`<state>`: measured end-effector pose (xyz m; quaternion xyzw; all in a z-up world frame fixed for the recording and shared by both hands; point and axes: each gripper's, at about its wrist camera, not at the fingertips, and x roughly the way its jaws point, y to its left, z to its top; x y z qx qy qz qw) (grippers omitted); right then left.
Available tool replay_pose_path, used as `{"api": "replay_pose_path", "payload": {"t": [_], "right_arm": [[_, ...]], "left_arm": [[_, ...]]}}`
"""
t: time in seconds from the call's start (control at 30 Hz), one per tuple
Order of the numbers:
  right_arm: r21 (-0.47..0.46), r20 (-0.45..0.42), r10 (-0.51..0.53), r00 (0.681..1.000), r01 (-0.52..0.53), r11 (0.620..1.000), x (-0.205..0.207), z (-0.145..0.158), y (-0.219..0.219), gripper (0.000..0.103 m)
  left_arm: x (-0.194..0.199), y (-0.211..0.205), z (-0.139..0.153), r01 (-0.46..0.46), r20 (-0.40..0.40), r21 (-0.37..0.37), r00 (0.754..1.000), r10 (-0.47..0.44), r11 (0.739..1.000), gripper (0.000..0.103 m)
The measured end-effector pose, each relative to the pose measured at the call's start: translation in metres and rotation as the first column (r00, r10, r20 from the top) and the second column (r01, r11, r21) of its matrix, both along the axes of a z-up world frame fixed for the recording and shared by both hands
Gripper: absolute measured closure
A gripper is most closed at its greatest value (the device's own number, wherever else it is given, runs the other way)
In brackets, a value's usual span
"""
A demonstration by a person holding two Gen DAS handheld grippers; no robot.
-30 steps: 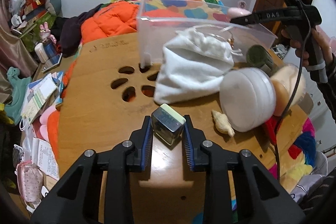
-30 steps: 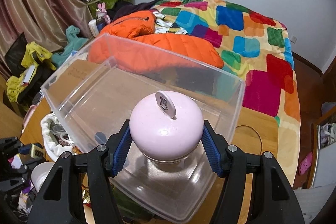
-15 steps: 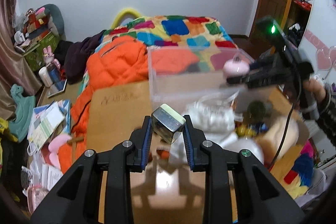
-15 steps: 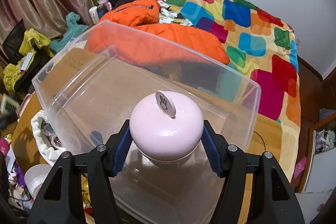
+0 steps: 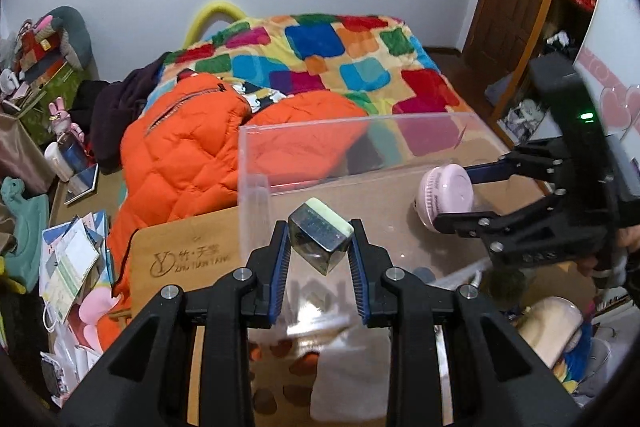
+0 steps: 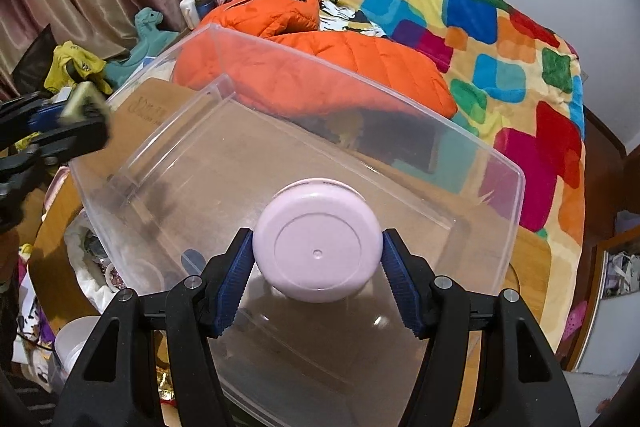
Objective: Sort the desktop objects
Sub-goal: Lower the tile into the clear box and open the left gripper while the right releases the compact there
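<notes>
from the left wrist, the left gripper [image 5: 319, 259] clamps a small metal tin with a pale green lid [image 5: 321, 240], tilted, above the clear plastic bin [image 5: 360, 147] on the wooden table [image 5: 180, 259]. from the right wrist, the right gripper [image 6: 318, 269] grips a pink round container [image 6: 317, 254] over the bin's interior, its flat face toward the camera, an orange puffer jacket [image 6: 320, 67] beyond.

Left wrist view facing bed, right wrist view angled down, both close over clear bin [image 5: 360, 155].
</notes>
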<state>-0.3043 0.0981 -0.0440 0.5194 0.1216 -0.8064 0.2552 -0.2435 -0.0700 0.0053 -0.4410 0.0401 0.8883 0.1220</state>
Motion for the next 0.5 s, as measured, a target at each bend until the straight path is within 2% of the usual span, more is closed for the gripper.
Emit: {"api": "replay_pose_path", "payload": {"t": [0.2,0.5], "right_arm": [[0.041,-0.074,0.013,0.997,-0.010,0.999,0.002,0.008,-0.005,0.043],[0.046,-0.087,-0.004,0.996,0.008,0.999,-0.002,0.008,-0.002,0.042]], "left_arm": [[-0.016,0.013,-0.018,0.019,0.054,-0.036,0.998,-0.017,0.999,0.075],[-0.027,0.023,-0.028,0.023,0.081,-0.077,0.997,-0.017,0.997,0.075]]}}
